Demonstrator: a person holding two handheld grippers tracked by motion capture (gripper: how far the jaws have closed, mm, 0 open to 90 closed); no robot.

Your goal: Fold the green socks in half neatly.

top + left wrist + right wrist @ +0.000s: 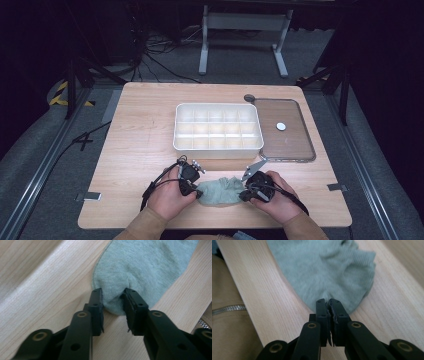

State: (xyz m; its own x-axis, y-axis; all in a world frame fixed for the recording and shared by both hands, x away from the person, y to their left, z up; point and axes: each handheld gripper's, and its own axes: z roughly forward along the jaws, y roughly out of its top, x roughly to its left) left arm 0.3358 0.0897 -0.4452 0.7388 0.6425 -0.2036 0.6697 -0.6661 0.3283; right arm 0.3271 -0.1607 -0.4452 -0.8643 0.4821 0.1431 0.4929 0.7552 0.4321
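Note:
A pale green sock (220, 191) lies flat on the wooden table near its front edge, between my two hands. My left gripper (196, 192) is at the sock's left end. In the left gripper view the rounded end of the sock (145, 265) sits between the jaws of that gripper (112, 296), and the fabric puckers where the pads press it from both sides. My right gripper (244, 194) is at the sock's right end. In the right gripper view, the jaws of the right gripper (329, 302) are nearly together, pinching the edge of the sock (324, 267), which bunches above them.
A white box (218, 147) divided into several compartments stands at mid-table beyond the sock. Right of it lies a clear flat lid (287, 152) with a small white disc (281, 126) on it. A tan jacket (227, 315) borders the table's front edge.

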